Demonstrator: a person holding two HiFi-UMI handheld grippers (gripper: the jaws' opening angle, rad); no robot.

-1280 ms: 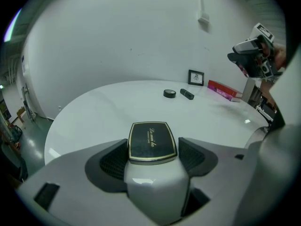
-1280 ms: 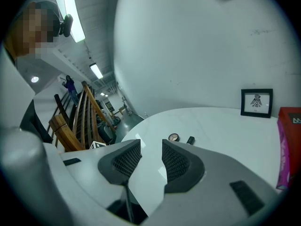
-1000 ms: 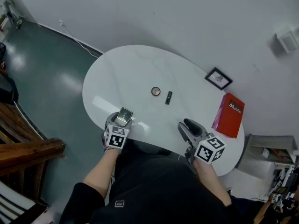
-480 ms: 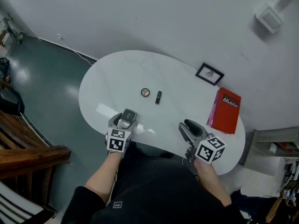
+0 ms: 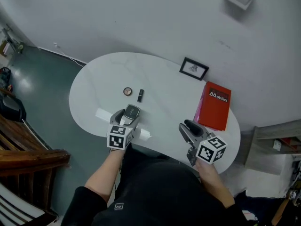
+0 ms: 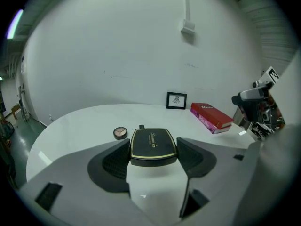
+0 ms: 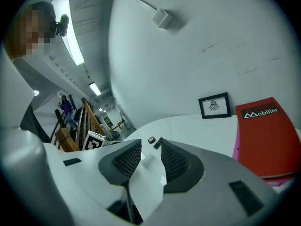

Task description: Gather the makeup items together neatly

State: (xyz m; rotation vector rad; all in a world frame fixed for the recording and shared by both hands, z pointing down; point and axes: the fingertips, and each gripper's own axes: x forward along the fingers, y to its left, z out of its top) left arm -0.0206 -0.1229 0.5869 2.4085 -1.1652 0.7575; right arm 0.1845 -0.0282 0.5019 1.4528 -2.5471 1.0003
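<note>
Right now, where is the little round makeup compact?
In the head view the round compact lies on the white table's left half, just left of a small black tube and beyond the black case held by the left gripper.

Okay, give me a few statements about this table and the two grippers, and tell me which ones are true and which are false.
1. The left gripper holds a black case with gold trim. True.
2. The round compact lies on the red book. False: it lies on the white table, beside a small black tube, well away from the book.
3. The framed picture stands at the table's far edge, near the red book. True.
4. The right gripper holds the black tube. False: nothing is between its jaws, which are closing; the tube lies on the table.
</note>
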